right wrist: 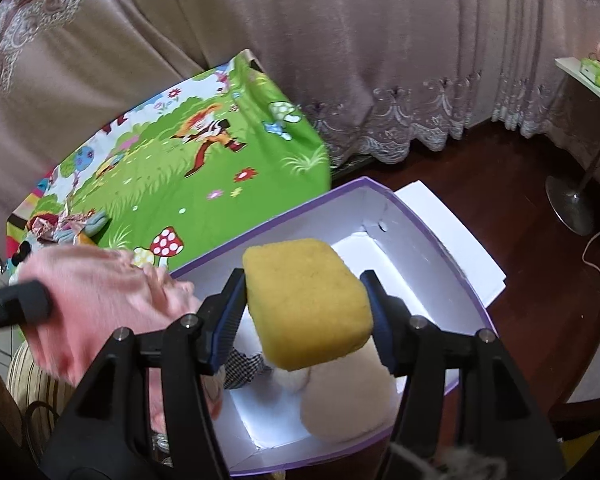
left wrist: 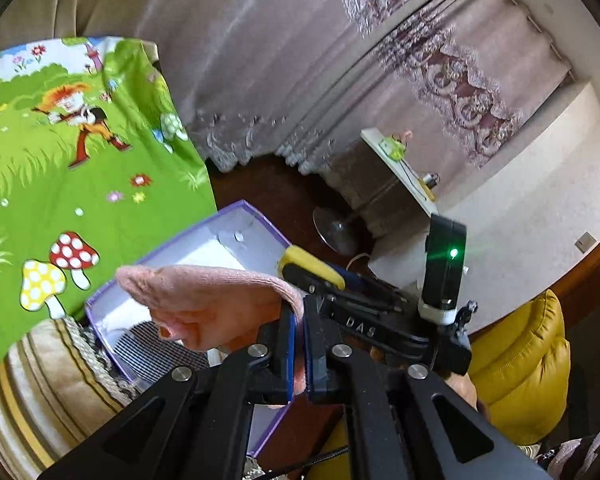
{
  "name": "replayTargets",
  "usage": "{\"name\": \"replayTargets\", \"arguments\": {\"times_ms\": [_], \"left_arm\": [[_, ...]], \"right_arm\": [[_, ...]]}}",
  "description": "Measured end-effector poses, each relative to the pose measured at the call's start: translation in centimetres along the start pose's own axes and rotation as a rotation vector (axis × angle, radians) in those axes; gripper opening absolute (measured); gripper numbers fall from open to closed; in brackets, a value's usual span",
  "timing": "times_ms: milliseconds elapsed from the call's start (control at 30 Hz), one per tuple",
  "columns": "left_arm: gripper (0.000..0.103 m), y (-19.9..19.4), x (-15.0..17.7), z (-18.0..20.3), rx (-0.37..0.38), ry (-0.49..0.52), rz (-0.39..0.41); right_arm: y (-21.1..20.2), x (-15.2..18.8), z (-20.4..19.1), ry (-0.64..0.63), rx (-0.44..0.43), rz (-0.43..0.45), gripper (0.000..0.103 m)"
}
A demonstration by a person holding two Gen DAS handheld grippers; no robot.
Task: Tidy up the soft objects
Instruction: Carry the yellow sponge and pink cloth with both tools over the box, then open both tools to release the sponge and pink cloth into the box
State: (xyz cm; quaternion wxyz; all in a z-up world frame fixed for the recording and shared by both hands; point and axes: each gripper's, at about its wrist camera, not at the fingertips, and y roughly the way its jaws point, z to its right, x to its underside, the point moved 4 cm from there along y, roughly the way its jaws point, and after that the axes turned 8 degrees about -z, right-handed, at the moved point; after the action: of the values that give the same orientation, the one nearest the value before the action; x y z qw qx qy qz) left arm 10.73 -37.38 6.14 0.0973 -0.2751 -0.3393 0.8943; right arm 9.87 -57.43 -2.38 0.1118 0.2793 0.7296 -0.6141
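The left gripper [left wrist: 298, 344] has its jaws pressed together on a pink cloth [left wrist: 204, 300] — a soft, fleecy piece that drapes away to the left of the fingers and hangs over the near left corner of the box [left wrist: 256, 220]. In the right wrist view the same pink cloth [right wrist: 100, 300] shows as a blurred mass at the left, just beside the box's left wall.

The right gripper [right wrist: 304, 312] pinches a yellow sponge [right wrist: 306, 304] between its two blue pads, jaws about half spread, the sponge filling the gap and tilted slightly. It hangs above the inside of the box [right wrist: 440, 248], which is white within and purple at the rim. In the left wrist view the yellow sponge [left wrist: 312, 266] appears just past the pink cloth, over the box's right wall.

Inside the box, at its near end, lie a cream fluffy object [right wrist: 348, 400] and a black-and-white checked cloth [right wrist: 240, 364], touching each other below the sponge.

A green cartoon-print sheet [right wrist: 204, 168] with mushrooms lies to the far left of the box. Behind it hang mauve curtains [right wrist: 340, 40] — lace-edged at the hem — above a dark wooden floor [right wrist: 480, 160].
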Motion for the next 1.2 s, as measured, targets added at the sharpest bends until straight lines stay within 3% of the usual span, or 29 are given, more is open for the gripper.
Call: {"name": "replayTargets", "arguments": {"times_ms": [100,133,167,233,267,767,1200], "left_arm": [[0.013,0.8,0.4,-0.3,0.001,-0.010,-0.033],[0.026,0.9,0.4,-0.5,0.001,-0.015,-0.040],[0.045,1.0,0.6,-0.7,-0.001,-0.023,-0.047],[0.067,1.1,0.4,-0.8,0.003,-0.030,-0.049],[0.069,1.0,0.5,-0.8,0.006,-0.031,-0.043],[0.072,0.5,0.3,-1.9,0.001,-0.071,-0.050],[0.072,-4.8,-0.3,-6.8,-0.174,-0.104,0.094]], "right_arm": [[0.2,0.1,0.5,0.014,-0.002,-0.012,0.067],[0.3,0.1,0.6,0.019,-0.001,-0.018,0.071],[0.5,0.1,0.6,0.024,0.003,-0.025,0.076],[0.6,0.1,0.7,0.028,0.009,-0.028,0.080],[0.6,0.2,0.8,0.028,0.011,-0.029,0.081],[0.9,0.2,0.5,0.025,0.004,-0.044,0.084],[1.2,0.1,-2.6,-0.023,-0.013,-0.054,0.084]]}}
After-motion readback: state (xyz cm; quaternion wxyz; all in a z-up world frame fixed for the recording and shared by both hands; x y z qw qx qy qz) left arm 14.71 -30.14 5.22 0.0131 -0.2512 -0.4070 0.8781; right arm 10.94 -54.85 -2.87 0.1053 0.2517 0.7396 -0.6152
